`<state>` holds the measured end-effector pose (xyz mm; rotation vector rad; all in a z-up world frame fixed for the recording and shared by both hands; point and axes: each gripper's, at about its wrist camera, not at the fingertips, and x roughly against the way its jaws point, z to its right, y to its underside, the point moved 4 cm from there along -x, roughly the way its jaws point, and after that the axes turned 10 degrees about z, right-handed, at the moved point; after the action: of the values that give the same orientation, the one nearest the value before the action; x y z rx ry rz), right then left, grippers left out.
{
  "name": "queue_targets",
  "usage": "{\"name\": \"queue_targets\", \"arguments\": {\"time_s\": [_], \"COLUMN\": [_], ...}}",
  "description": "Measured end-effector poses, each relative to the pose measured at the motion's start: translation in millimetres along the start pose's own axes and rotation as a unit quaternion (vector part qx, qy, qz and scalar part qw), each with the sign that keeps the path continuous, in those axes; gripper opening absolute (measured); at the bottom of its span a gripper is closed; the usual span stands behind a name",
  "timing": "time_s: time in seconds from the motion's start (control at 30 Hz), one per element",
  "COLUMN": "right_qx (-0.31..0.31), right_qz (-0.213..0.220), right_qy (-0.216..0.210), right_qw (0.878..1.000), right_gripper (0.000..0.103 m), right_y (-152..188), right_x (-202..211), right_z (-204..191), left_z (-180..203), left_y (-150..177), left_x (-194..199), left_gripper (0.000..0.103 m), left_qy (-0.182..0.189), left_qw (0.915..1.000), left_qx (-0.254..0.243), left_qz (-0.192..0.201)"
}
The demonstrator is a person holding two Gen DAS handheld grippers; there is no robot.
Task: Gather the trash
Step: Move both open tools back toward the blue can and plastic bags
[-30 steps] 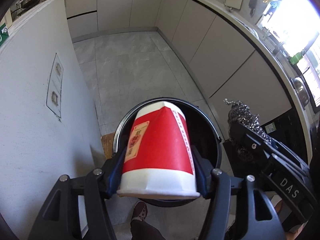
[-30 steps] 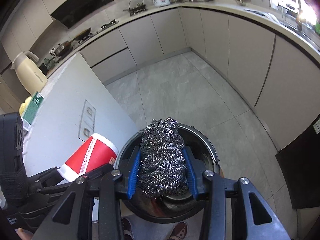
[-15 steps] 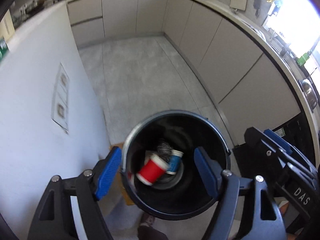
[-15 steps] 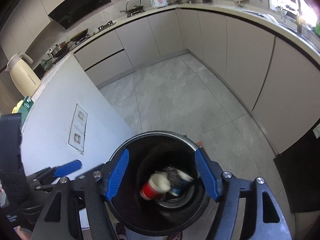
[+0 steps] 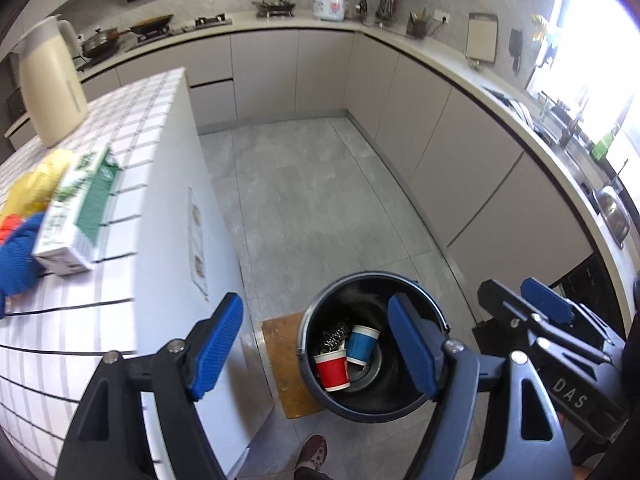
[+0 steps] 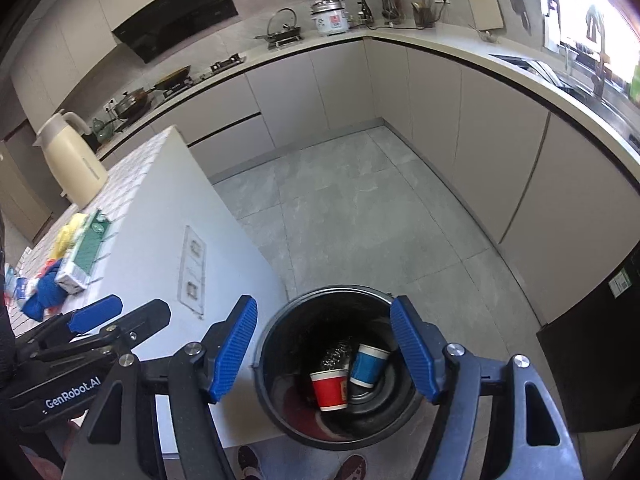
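Observation:
A dark round trash bin (image 5: 316, 320) (image 6: 272, 336) stands on the floor beside the white island. Inside lie a red paper cup (image 5: 333, 371) (image 6: 329, 391), a blue paper cup (image 5: 361, 345) (image 6: 369, 365) and a steel wool scrubber (image 5: 334, 336) (image 6: 336, 356). My left gripper (image 5: 316, 344) is open and empty, above the bin's left side. My right gripper (image 6: 324, 344) is open and empty, directly above the bin. On the tiled island top lie a green-and-white carton (image 5: 78, 212) (image 6: 82, 254), a blue cloth (image 5: 16, 256) (image 6: 46, 292) and a yellow item (image 5: 38, 184).
A cream thermos jug (image 5: 50, 88) (image 6: 72, 160) stands at the island's far end. A brown mat (image 5: 286, 364) lies on the floor next to the bin. Grey cabinets run along the back and right. My shoes (image 6: 248, 460) show at the bottom.
Both grippers opened. The red cup and the steel wool dropped into the bin. Both grippers then rose and tilted up, so the island top came into view.

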<state>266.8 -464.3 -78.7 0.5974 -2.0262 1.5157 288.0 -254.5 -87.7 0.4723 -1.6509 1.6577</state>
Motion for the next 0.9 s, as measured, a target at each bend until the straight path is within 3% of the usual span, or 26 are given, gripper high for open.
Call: {"name": "queue_targets", "arguments": {"time_s": [0.4,0.9], "right_qx": [0.039,0.086], "right_qz": [0.031,0.031], "right_qy": [-0.072,-0.12], "right_qw": [0.996,0.989], "right_gripper": [0.077,0.078], "right_y": [-9.0,-2.6], "right_x": [25.9,11.4], "right_z": [-106.9,-260.9], "left_z": [-92.9,-249.0], "left_y": [-9.9,-5.4], "left_x": [45.8,85.3], "left_gripper": [0.077,0.077], "left_qy": [-0.046,-0.126], "left_qw": [0.9974,0.9864], "left_qx": [0.031,0.077], "left_qz": [0.047,0.072]}}
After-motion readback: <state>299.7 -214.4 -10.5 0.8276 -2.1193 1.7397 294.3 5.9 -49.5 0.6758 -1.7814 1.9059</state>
